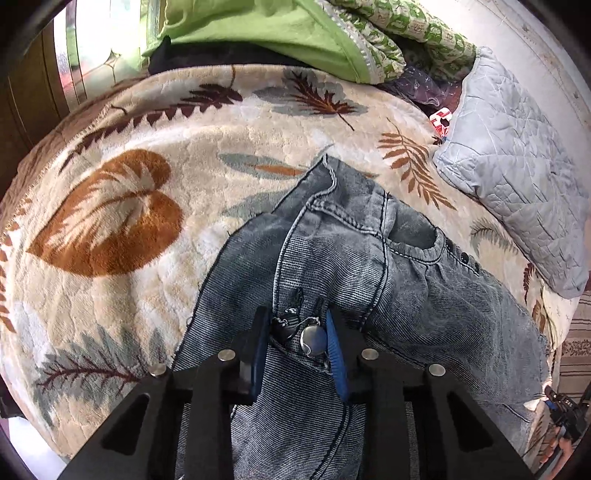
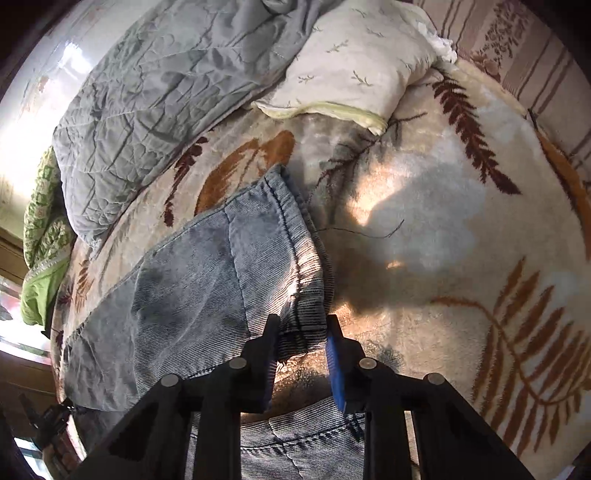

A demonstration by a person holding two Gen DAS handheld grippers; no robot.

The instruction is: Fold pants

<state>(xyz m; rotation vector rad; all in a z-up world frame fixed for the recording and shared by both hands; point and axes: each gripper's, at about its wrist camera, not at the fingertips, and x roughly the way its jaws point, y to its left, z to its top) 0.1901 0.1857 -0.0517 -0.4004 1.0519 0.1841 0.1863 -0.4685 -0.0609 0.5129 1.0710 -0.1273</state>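
Grey-blue denim pants (image 1: 351,258) lie on a cream leaf-print blanket (image 1: 147,147). My left gripper (image 1: 298,332) is closed on the pants' waistband at the metal button (image 1: 313,341), with the fabric bunched between the blue pads. In the right wrist view the pants (image 2: 207,273) lie spread to the left, and my right gripper (image 2: 301,332) is closed on the elastic waistband edge (image 2: 306,317) above the blanket (image 2: 443,221). The other gripper shows small at the left edge (image 2: 48,421).
A grey quilted cover (image 1: 517,155) lies at the right, with green bedding (image 1: 295,29) at the back. In the right wrist view the grey quilt (image 2: 155,96) and a cream pillow (image 2: 354,62) lie beyond the pants. A striped surface (image 2: 524,48) borders the blanket.
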